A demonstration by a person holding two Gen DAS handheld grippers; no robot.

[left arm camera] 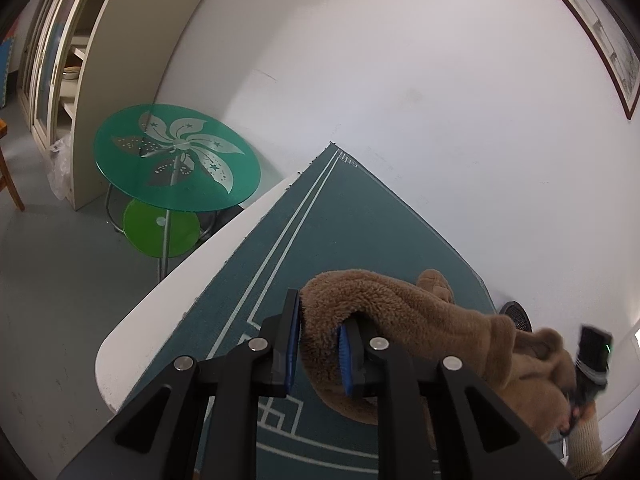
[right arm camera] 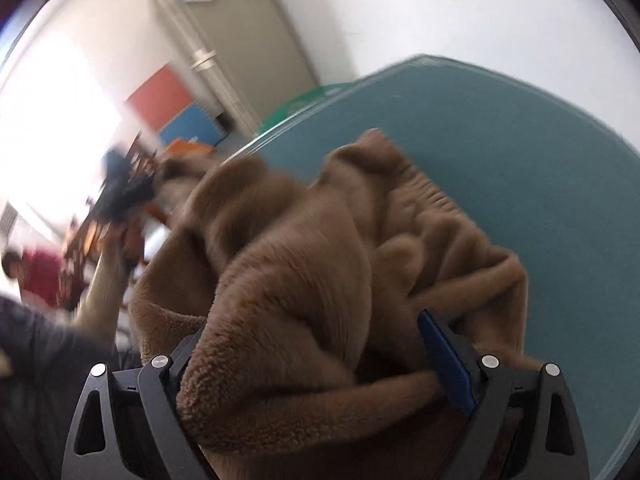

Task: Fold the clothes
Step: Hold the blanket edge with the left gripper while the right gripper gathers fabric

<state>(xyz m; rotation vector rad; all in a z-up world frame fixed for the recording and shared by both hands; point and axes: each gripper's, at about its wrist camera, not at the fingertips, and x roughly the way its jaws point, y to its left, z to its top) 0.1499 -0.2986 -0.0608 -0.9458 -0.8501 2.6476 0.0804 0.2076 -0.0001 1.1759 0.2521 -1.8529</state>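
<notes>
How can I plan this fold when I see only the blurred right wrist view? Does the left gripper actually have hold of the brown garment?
Observer: Yes. In the left wrist view the left gripper is nearly shut, its blue pads pinching a fold of the brown fleece garment.
Operator: Where does the rest of it go?
Observer: It trails across toward the right gripper.
Operator: What is underneath?
Observer: A green mat with pale border lines, lying on a white table.
</notes>
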